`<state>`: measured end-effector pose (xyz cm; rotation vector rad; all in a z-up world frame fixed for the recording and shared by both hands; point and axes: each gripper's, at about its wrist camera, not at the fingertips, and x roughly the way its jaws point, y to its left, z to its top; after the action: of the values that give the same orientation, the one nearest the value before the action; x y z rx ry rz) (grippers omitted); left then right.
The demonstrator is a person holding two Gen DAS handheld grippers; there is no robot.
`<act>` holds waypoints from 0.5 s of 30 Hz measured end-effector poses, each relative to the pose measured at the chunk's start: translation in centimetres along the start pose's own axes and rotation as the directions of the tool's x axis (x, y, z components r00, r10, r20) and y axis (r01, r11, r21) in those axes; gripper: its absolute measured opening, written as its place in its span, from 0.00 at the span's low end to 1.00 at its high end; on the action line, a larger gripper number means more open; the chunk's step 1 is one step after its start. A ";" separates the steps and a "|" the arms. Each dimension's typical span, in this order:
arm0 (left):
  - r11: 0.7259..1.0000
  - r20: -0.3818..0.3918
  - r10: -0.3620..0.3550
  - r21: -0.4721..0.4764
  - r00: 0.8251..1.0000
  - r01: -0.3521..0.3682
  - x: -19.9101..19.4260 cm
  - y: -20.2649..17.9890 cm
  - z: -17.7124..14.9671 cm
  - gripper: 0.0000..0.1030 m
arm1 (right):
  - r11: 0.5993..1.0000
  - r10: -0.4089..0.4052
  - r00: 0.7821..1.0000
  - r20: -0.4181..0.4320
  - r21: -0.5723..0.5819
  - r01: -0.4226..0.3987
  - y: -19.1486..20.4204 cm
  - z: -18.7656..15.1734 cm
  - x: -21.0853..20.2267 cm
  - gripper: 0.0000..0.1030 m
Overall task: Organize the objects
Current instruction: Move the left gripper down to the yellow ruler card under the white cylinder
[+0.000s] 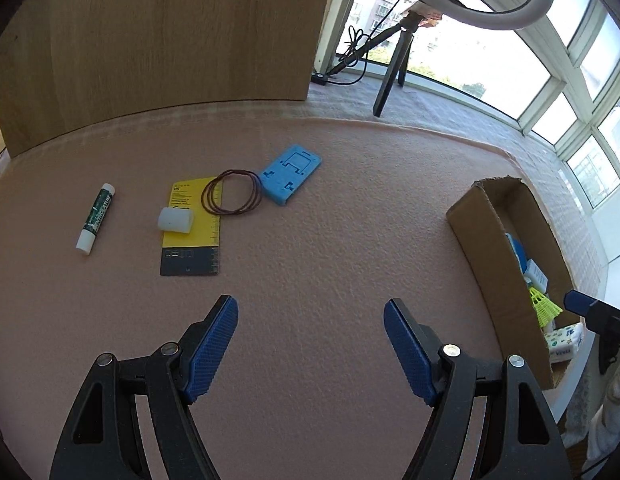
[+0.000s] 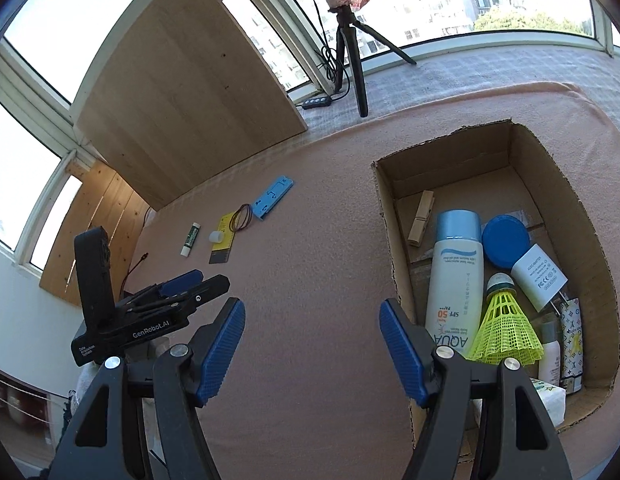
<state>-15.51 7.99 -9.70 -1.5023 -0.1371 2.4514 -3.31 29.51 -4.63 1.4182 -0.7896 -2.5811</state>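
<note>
On the pink felt table lie a green-and-white glue stick (image 1: 95, 219), a white cap (image 1: 175, 220) on a yellow-and-black card (image 1: 191, 236), brown rubber bands (image 1: 232, 196) and a blue plastic phone stand (image 1: 290, 173). They also show small in the right wrist view, with the stand (image 2: 272, 197) farthest right. A cardboard box (image 2: 385, 208) holds a sunscreen bottle (image 2: 456, 276), a yellow shuttlecock (image 2: 504, 326), a blue lid (image 2: 506, 240), a white adapter (image 2: 538, 280) and a clothespin (image 2: 421, 218). My left gripper (image 1: 310, 344) is open and empty, short of the items. My right gripper (image 2: 312, 344) is open and empty beside the box.
A wooden board (image 1: 157, 48) stands at the table's back edge. A ring-light tripod (image 2: 352, 52) with cables stands on the sill behind. The box (image 1: 494, 264) sits at the table's right edge. The left gripper's body (image 2: 149, 312) shows at the left of the right wrist view.
</note>
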 end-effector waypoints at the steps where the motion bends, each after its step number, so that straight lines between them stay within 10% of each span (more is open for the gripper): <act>1: 1.000 -0.009 0.014 -0.003 1.000 -0.014 0.4 0.9 0.5 0.76 | 1.000 0.001 1.000 -0.004 0.001 -0.001 0.1 -0.2 0.1 0.64; 15: 0.985 -0.150 0.174 0.015 0.973 -0.174 6.5 7.4 6.4 0.76 | 0.996 -0.025 1.000 -0.008 0.083 0.026 -3.0 -1.6 -1.1 0.64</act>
<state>-25.29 3.02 -13.91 -1.7602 0.0270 2.4546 -0.91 31.83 -5.99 1.4677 -0.8941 -2.5897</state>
